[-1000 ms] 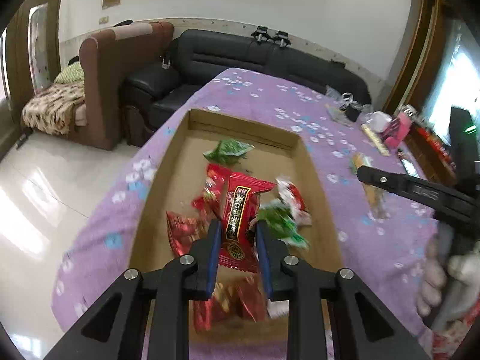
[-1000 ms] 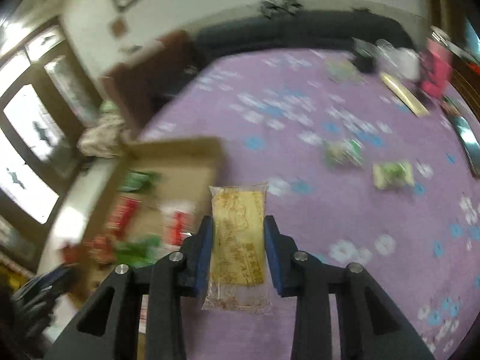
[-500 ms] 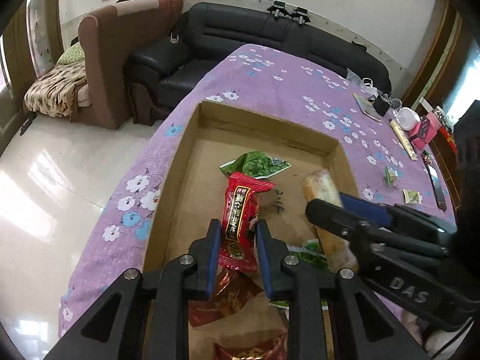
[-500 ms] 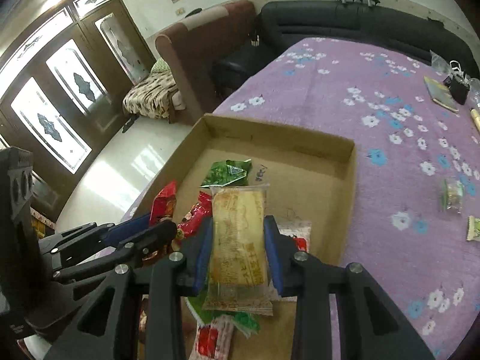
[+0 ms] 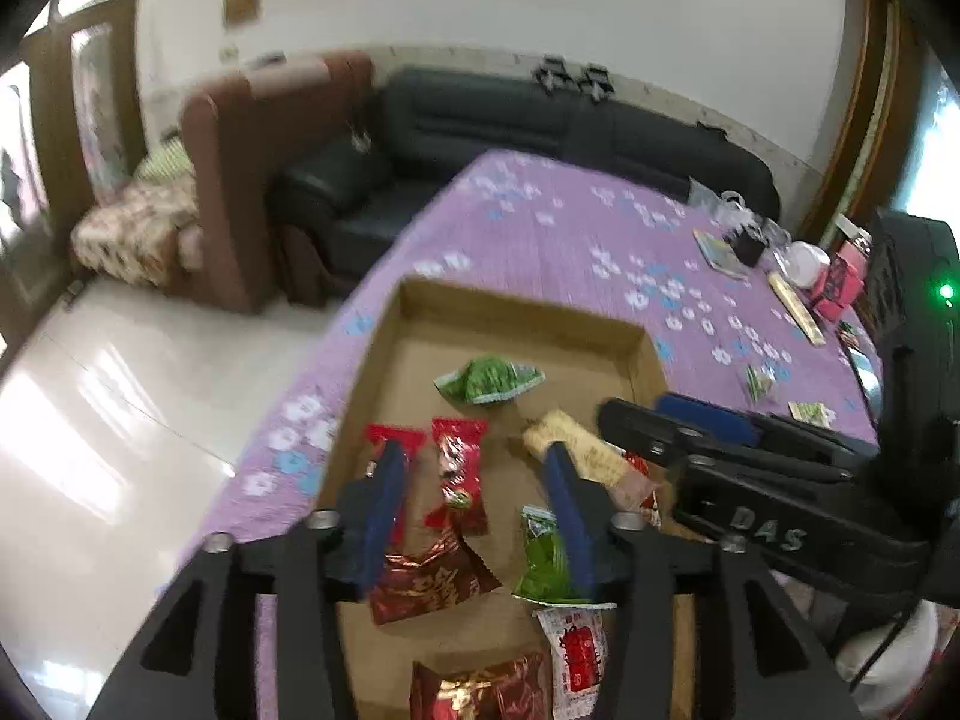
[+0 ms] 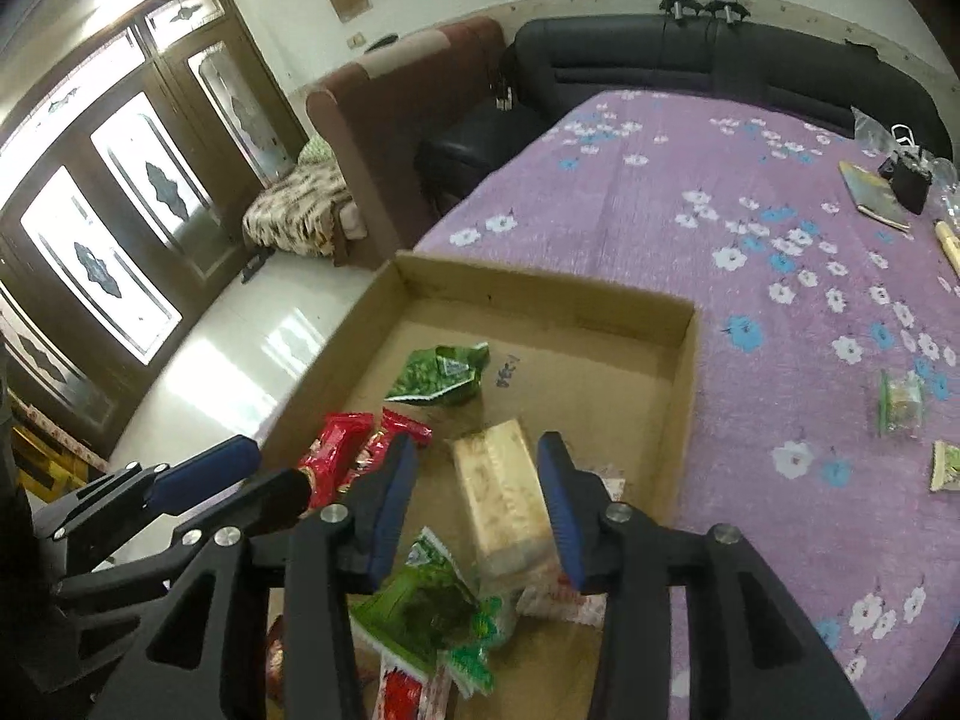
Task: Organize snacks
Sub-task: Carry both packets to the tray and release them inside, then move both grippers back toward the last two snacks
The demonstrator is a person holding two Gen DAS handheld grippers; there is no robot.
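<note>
A shallow cardboard box (image 5: 522, 315) (image 6: 684, 360) lies on the purple flowered tablecloth and holds several snack packets. My left gripper (image 5: 477, 495) is open above the box; the red packet (image 5: 459, 480) lies loose between its fingers. My right gripper (image 6: 477, 483) is open; the tan wafer packet (image 6: 504, 498) lies in the box between its fingers, also in the left wrist view (image 5: 585, 456). A green packet (image 5: 489, 381) (image 6: 441, 375) lies further back in the box. The right gripper shows at the right of the left wrist view (image 5: 690, 426).
Two small green packets (image 6: 900, 402) (image 6: 945, 468) lie on the cloth right of the box. A booklet (image 6: 873, 195), a black clip and other items sit at the far right edge. A black sofa (image 5: 540, 120) and brown armchair stand behind the table.
Both grippers opened. The red packet dropped from the left gripper into the box and the tan wafer packet dropped from the right gripper into the box.
</note>
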